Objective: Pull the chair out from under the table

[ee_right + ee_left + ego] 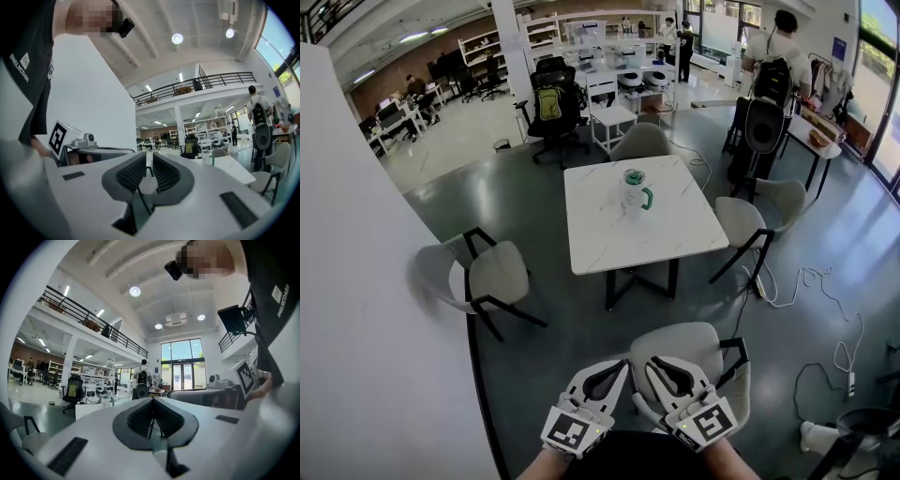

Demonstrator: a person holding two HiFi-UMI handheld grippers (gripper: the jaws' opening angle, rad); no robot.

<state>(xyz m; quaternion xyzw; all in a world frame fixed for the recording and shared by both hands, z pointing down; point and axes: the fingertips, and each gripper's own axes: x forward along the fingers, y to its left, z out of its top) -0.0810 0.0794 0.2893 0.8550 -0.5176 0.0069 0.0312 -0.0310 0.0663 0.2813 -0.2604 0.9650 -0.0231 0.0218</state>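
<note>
The white desk [675, 234] stands in the middle of the floor. The grey chair [698, 347] is on the near side, out from under the desk. The left tool [622, 367], beside the chair's back, is closed tight and empty. The right tool [654, 364], at the chair's back, is a tiny bit apart and holds nothing. A jug [634, 192] sits on the desk.

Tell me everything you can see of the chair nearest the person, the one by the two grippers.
The chair has a pale grey, smooth curved shell on a thin black frame, which shows at its right side. It stands upright on the dark floor, apart from the white table, with bare floor between them. In the head view the left gripper and right gripper overlap its near edge; whether either touches it cannot be told.
</note>
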